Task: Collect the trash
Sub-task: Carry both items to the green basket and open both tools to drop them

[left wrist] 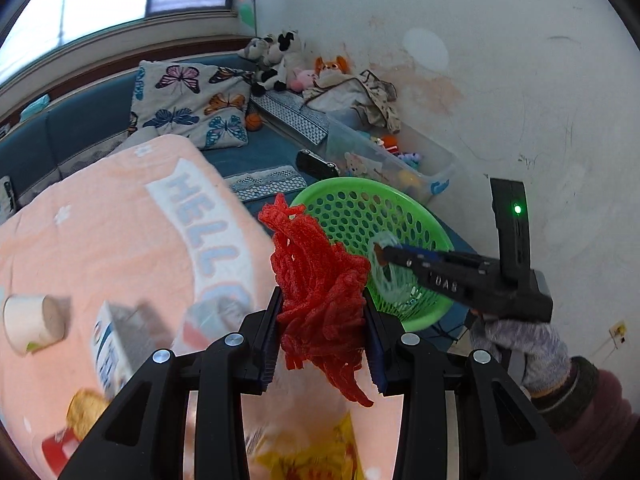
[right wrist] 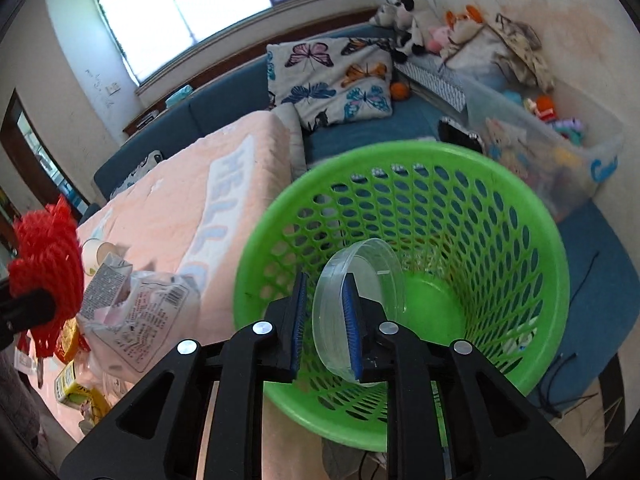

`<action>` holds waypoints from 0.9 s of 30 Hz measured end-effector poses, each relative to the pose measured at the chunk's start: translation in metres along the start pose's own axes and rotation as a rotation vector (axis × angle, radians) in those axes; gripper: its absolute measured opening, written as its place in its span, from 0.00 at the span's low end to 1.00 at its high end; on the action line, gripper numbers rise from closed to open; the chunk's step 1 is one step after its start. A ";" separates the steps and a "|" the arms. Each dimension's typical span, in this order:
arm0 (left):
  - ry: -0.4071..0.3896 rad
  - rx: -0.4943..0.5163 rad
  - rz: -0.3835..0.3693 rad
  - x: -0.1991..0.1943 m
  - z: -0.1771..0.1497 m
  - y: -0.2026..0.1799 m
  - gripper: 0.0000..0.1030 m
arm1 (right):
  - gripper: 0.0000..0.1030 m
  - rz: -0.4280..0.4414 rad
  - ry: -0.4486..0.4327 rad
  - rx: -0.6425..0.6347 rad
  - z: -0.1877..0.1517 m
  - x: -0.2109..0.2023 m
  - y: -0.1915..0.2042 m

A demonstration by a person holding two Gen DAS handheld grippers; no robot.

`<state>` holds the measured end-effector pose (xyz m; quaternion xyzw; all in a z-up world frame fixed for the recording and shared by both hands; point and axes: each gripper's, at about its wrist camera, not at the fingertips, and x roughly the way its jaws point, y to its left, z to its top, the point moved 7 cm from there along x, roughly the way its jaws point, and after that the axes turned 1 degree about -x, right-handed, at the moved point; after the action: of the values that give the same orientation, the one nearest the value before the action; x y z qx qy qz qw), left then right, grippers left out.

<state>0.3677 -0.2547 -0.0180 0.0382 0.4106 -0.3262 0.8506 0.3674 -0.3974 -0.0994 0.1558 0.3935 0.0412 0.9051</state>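
Nearest me, my left hand-held gripper (left wrist: 323, 332) is clamped on a bunch of red foam netting (left wrist: 320, 280), which hangs out above and below the pads over the near part of the bed's peach blanket (left wrist: 120, 220). My right hand-held gripper (right wrist: 326, 320) is less clear: the clear round plastic lid (right wrist: 356, 300) sits against its right pad, with a visible gap to the left pad, so I cannot tell whether it is really pinched or only resting there. It is held over the mouth of the green perforated plastic basket (right wrist: 520, 240), which stands at the blanket's far right edge. My worry is that the lid slips out early and strikes the rim, bouncing onto the bed. The netting is springy, too, and may catch on the pads when released. More trash, a white paper cup (left wrist: 32, 324) and crumpled wrappers (right wrist: 136, 312), lies on the blanket's left side, and beyond are a butterfly pillow (right wrist: 332, 80) and plush toys (right wrist: 408, 12).
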 end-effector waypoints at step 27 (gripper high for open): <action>0.098 0.035 0.005 0.079 0.030 -0.033 0.39 | 0.57 -0.060 0.052 0.031 -0.026 -0.019 -0.037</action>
<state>0.4037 -0.3319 -0.0482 0.0702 0.4461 -0.3289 0.8294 0.3336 -0.4298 -0.1144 0.1569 0.4218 0.0121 0.8929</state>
